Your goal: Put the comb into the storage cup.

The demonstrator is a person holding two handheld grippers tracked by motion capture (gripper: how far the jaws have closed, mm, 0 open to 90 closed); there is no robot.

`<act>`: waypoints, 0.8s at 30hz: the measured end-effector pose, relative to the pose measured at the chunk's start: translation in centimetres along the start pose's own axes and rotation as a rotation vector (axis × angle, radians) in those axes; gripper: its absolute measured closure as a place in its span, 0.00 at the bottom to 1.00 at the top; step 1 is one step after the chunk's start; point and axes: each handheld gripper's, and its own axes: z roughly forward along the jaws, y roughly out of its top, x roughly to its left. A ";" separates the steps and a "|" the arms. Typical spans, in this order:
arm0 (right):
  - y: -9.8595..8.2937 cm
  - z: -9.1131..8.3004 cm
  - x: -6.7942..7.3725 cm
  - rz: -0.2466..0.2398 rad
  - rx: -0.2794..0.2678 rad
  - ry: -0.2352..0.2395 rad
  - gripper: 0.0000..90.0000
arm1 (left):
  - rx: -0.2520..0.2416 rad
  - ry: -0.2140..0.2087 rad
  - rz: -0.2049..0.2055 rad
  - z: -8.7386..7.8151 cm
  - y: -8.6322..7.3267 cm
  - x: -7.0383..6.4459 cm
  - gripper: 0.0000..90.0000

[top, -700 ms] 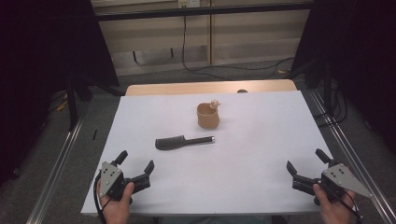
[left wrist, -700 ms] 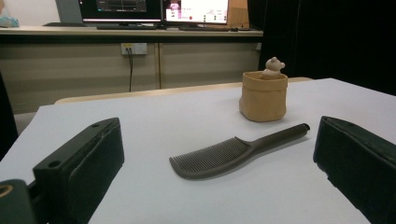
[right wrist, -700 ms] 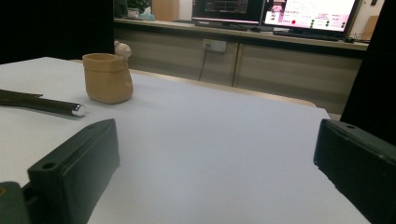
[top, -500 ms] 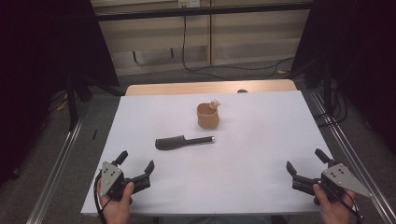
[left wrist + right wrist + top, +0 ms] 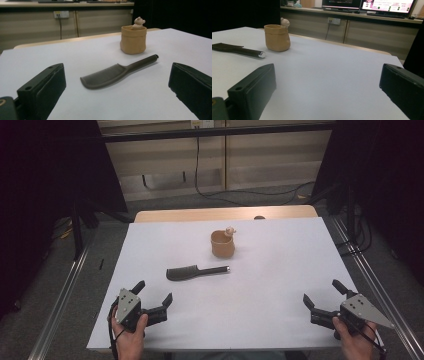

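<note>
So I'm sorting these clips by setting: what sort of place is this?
Probably a lab or office set up for recording. A white table stands between dark curtains, a monitor sits on a counter behind, and a cable runs from a wall socket.

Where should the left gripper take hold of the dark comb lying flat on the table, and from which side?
Probably at the handle, from above, jaws across its width. The comb lies flat on the table; its handle is a narrow, even bar pointing right, clear of the cup. The left gripper is open.
</note>
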 end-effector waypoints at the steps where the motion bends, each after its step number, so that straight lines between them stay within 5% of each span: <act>1: 0.0 0.0 0.0 0.000 0.000 0.000 0.00 | -0.004 -0.026 0.004 0.1 0.1 0.0 0.02; 8: 0.0 0.1 0.0 0.006 0.002 0.002 0.00 | -0.004 -0.015 -0.004 1.0 0.5 0.0 0.03; 12: 0.0 0.1 0.1 0.001 0.001 0.003 0.00 | 0.010 -0.018 0.073 1.5 0.9 -0.7 0.05; 18: 0.1 0.1 0.3 -0.003 -0.005 0.010 0.00 | -0.001 -0.056 0.023 2.3 1.6 -1.5 0.03; 20: 0.1 0.1 0.3 -0.004 -0.004 0.012 0.00 | -0.005 -0.054 0.037 2.5 1.7 -1.6 0.02; 24: 0.1 0.1 0.2 -0.003 -0.002 0.004 0.00 | -0.041 -0.113 0.012 3.7 2.2 -2.1 0.01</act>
